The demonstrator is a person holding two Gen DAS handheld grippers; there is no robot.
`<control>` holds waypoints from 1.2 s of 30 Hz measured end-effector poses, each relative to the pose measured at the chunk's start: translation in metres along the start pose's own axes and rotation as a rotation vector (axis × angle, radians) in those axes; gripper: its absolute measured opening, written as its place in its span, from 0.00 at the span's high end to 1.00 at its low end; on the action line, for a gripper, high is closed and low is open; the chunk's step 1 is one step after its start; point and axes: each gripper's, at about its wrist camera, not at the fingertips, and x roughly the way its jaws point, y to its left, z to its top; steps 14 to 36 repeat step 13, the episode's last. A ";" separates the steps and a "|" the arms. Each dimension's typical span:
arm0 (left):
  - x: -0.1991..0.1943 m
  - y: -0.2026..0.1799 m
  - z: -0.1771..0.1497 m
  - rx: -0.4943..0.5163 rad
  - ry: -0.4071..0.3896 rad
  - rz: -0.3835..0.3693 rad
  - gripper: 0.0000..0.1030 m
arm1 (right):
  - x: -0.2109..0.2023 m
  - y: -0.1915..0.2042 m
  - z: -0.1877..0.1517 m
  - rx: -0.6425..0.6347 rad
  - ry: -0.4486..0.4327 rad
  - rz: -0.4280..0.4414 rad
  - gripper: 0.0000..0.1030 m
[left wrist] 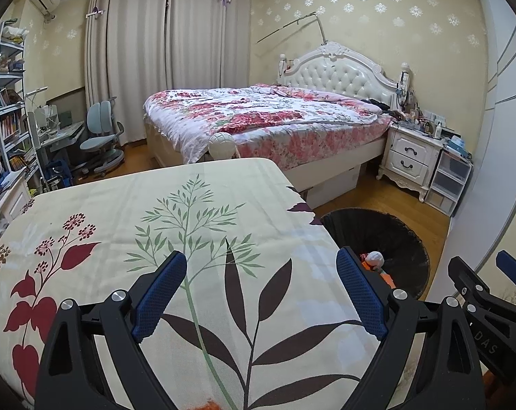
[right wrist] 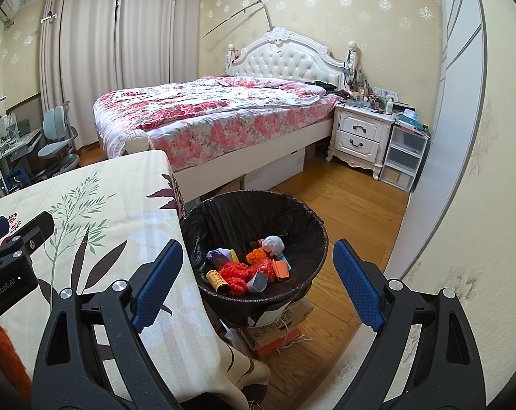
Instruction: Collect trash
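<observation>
Status: looks like the collecting is basically done, judging by a bare tablecloth (left wrist: 162, 212) and a loaded bin (right wrist: 312, 225).
Left gripper (left wrist: 261, 294): blue pads spread wide, nothing between them, hanging over the leaf print on the cloth.
Right gripper (right wrist: 258, 283): also spread wide and empty, aimed at the bin, which sits just beside the table's corner, on the floor side.
Trash (right wrist: 251, 266): all down in the bin bottom. There's a crumpled white wad, red knobbly mesh stuff, a small yellow tube, and orange and teal scraps.
Possible straggler: a fuzzy orange thing (right wrist: 8, 362) at the near edge of the table, under the left tool. Can't tell if it's trash or just something lying there.
How I'd do it: if that orange bit counts, come in low and pinch the fluff itself, not the cloth under it, since that fabric looks soft and would bunch up.
Drop tip: let go over the middle of the bin. The black liner is thin and crinkly and its rim is floppy.
Bin shape: round, flaring upward, perched on cardboard boxes (right wrist: 278, 331), so maybe wobbly. Don't bump it.
</observation>
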 end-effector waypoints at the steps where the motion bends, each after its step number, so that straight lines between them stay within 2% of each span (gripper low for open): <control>1: 0.001 0.002 0.000 -0.003 0.005 -0.006 0.14 | 0.000 0.000 0.000 0.000 -0.001 0.000 0.15; 7: 0.006 0.007 0.000 -0.009 0.019 0.010 0.11 | 0.002 0.002 0.000 -0.006 0.003 0.010 0.15; 13: 0.026 0.037 -0.002 -0.044 0.082 0.043 0.11 | 0.008 0.024 0.001 -0.039 0.017 0.057 0.15; 36: 0.026 0.037 -0.002 -0.044 0.082 0.043 0.11 | 0.008 0.024 0.001 -0.039 0.017 0.057 0.15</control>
